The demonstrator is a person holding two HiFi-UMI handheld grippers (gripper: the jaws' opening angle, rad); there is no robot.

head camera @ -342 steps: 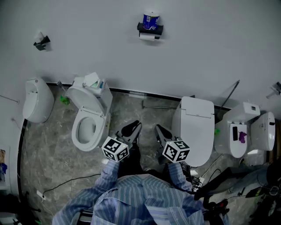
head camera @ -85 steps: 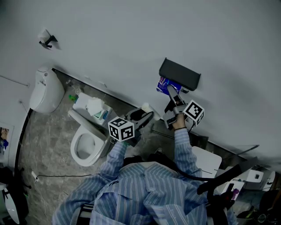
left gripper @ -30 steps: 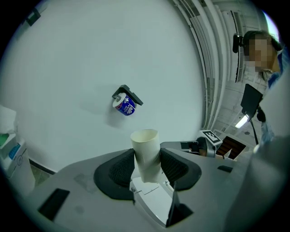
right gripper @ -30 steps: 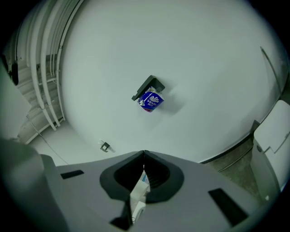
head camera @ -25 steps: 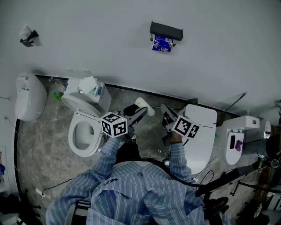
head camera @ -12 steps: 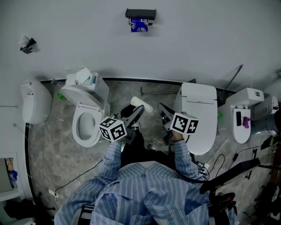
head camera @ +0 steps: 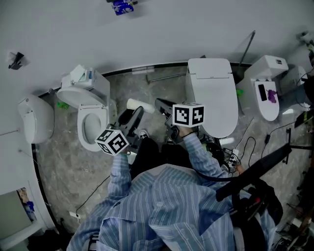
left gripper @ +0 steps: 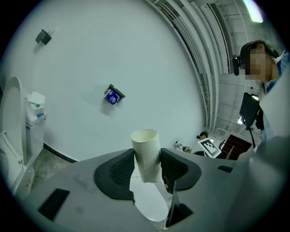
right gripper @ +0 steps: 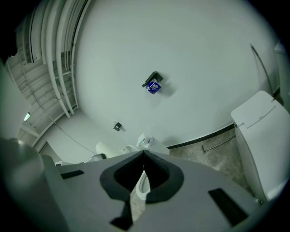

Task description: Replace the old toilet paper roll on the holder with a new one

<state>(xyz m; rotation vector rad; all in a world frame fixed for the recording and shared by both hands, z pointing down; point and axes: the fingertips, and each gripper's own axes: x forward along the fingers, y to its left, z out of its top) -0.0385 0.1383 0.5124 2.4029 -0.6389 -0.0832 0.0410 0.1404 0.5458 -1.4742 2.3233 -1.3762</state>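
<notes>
My left gripper (head camera: 138,111) is shut on an empty cardboard tube (head camera: 135,104), the bare core of a toilet roll. In the left gripper view the tube (left gripper: 146,149) stands upright between the two ribbed pads. My right gripper (head camera: 160,103) is shut with nothing in it; its jaws meet tip to tip in the right gripper view (right gripper: 143,156). The black holder (head camera: 122,6) is far off on the white wall, with a blue-wrapped roll (left gripper: 112,96) hanging under it. The same holder (right gripper: 154,84) is small and distant in the right gripper view.
A toilet with a raised lid (head camera: 91,122) stands to the left. A closed toilet (head camera: 211,93) is to the right, another fixture (head camera: 267,88) beyond it. A urinal (head camera: 32,125) hangs far left. Cables (head camera: 235,157) trail over the marble floor. A metal bar (head camera: 167,76) lies by the wall.
The holder has slid up to the top edge of the head view as I back away from the wall. Both grippers have drawn back with me; the tube stays in the left one.
</notes>
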